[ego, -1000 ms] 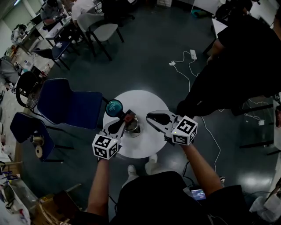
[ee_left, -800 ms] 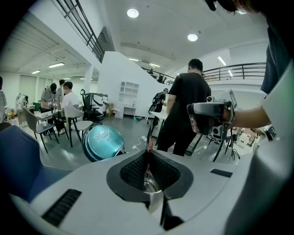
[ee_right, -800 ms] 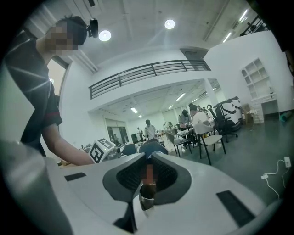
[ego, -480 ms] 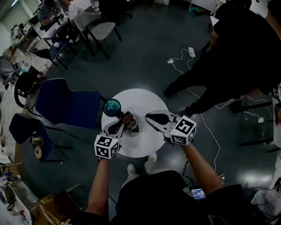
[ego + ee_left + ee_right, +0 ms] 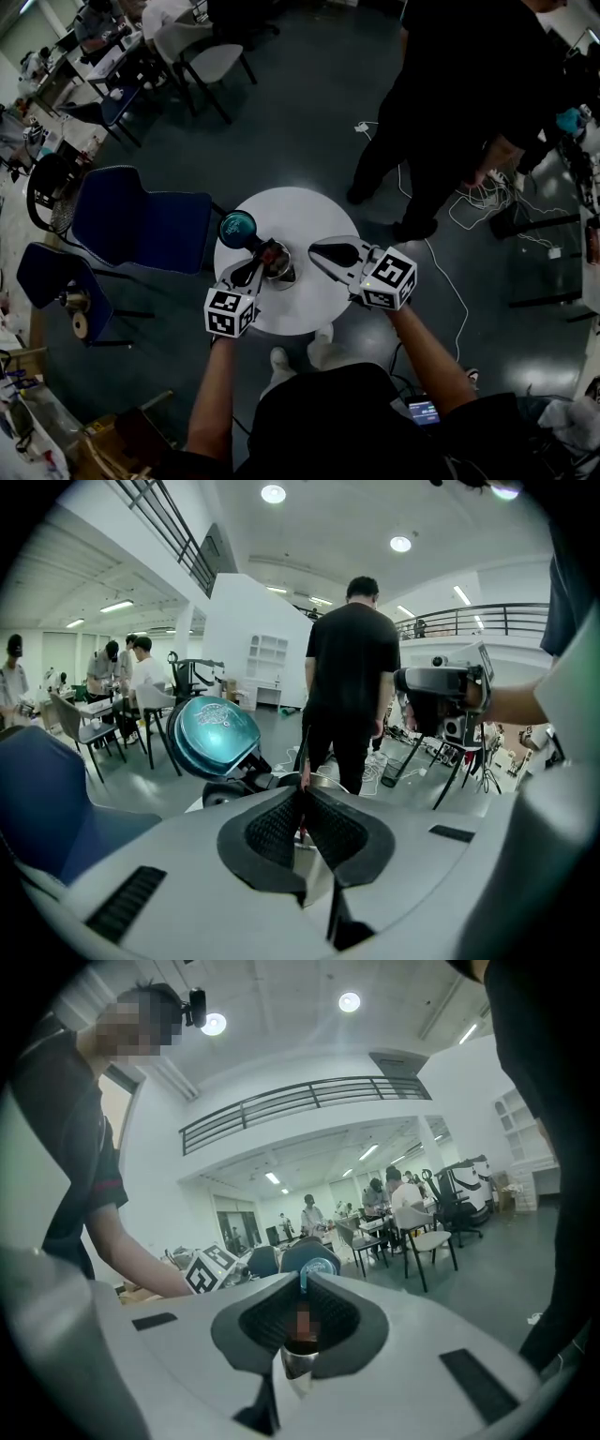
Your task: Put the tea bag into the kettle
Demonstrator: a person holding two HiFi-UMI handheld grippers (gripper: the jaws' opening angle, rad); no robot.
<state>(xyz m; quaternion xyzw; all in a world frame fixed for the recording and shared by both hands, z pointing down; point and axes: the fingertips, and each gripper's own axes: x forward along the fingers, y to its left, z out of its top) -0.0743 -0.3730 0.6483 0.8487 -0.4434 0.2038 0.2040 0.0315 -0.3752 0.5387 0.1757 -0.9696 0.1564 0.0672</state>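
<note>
Raised lid (image 5: 238, 226) beside open kettle (image 5: 285, 273)

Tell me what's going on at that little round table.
A person works at a small round white table with handheld tongs in each hand. The left tongs are shut on a reddish tea bag and hold it at the mouth of the open kettle, whose teal lid is flipped up. The tea bag has not been let go. The right tongs are shut and empty, poised over the table beside the kettle.
</note>
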